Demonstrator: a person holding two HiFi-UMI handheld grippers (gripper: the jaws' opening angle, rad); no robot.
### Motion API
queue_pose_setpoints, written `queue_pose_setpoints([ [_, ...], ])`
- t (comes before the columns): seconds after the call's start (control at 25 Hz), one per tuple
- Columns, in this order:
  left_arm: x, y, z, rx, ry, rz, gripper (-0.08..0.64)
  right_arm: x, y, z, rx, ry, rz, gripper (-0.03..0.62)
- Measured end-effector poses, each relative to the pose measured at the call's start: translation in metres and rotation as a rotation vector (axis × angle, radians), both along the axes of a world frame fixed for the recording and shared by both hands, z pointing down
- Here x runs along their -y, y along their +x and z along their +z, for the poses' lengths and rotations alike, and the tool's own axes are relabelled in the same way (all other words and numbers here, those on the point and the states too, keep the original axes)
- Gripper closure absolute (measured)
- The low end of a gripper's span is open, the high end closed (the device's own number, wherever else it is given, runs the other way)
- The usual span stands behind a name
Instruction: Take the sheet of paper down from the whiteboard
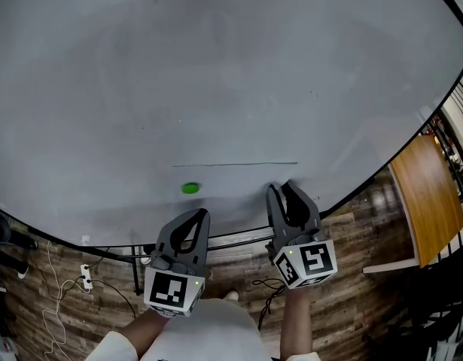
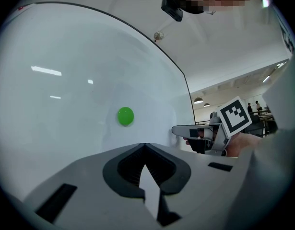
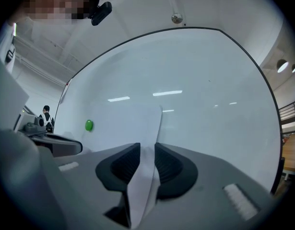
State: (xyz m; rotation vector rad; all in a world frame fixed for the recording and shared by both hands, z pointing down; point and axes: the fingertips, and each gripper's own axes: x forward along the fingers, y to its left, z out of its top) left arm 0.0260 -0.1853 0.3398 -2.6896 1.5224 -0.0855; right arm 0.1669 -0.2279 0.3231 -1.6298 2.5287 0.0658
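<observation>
The grey plastic left tongs (image 1: 200,213) and right tongs (image 1: 281,189) have black ribbed pads (image 3: 122,166). Each bears a white cube (image 1: 173,289) with black square markers. The sleeve (image 1: 120,346) is white.

1. I see the sheet of paper (image 1: 239,190) lying flat on the whiteboard (image 1: 216,66).
2. The magnet (image 1: 190,189) sits by its left edge, above the left gripper (image 1: 195,215).
3. The right gripper (image 1: 284,190) is beside it, and the sheet's bottom edge runs between both pairs of jaws.
4. A table (image 1: 427,201) stands to the right.

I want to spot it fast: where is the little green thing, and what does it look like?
Look at the big whiteboard that fills the view. Low on it, just above the left tongs, sits a small round magnet. It is bright green, the only coloured spot on the white board.
</observation>
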Motion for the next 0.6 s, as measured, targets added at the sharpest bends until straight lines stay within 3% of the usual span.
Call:
queue_pose_setpoints([
  [0.16,-0.002,-0.002,-0.001,-0.001,0.005,0.011,0.554,-0.004,-0.001,-0.005,-0.029,0.012,0.044,0.58],
  [0.6,-0.017,-0.024,-0.011,-0.004,0.009,-0.011,0.554,-0.033,-0.015,-0.01,-0.059,0.04,0.13,0.581],
])
